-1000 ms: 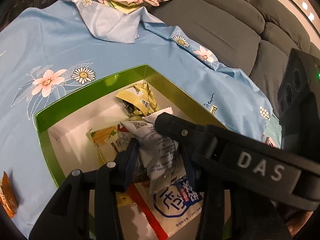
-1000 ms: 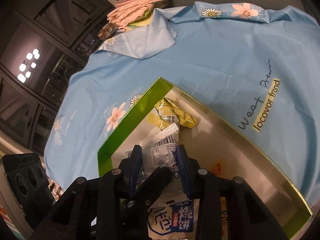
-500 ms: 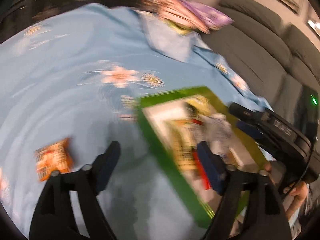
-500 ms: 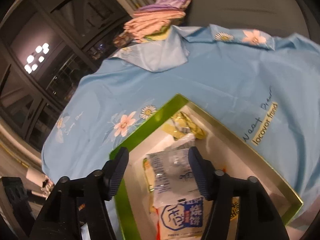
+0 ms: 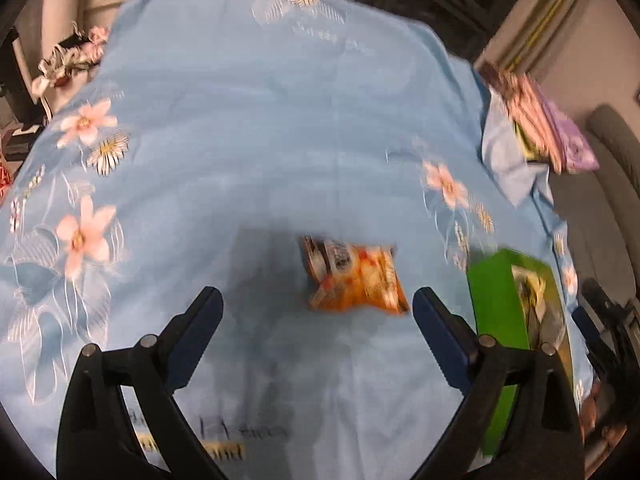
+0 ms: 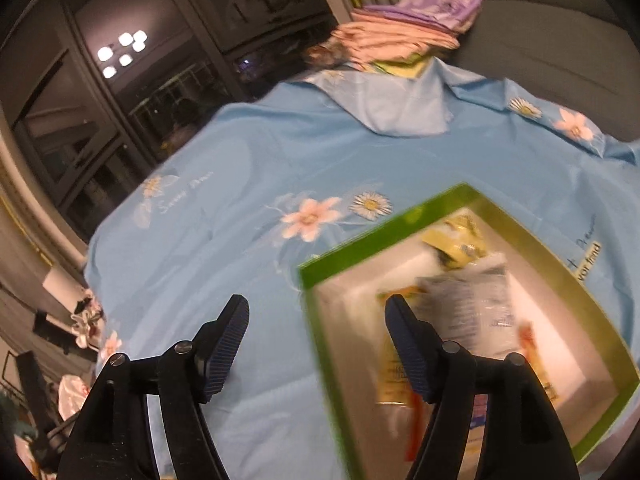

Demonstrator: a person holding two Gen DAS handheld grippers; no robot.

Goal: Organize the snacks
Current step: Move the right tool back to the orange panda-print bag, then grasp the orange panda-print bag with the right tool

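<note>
An orange snack packet (image 5: 354, 278) lies on the blue flowered cloth (image 5: 260, 140). My left gripper (image 5: 318, 314) is open and empty, just short of the packet, which lies between the fingers' line of sight. A green box (image 6: 348, 250) holds several snack packets, among them a white printed one (image 6: 476, 300) and a yellow one (image 6: 456, 236). It also shows at the right edge of the left wrist view (image 5: 494, 304). My right gripper (image 6: 316, 328) is open and empty above the box's left wall, its right finger over the box.
A stack of folded pink and purple cloths (image 6: 408, 36) lies at the cloth's far end, also seen in the left wrist view (image 5: 544, 128). A grey sofa (image 6: 560, 32) stands behind it. Clutter (image 5: 68, 60) sits off the cloth's far left edge.
Both grippers let go of the white packet in the box and opened. My left gripper swung left, away from the box, to the orange packet. My right gripper drew back and left.
</note>
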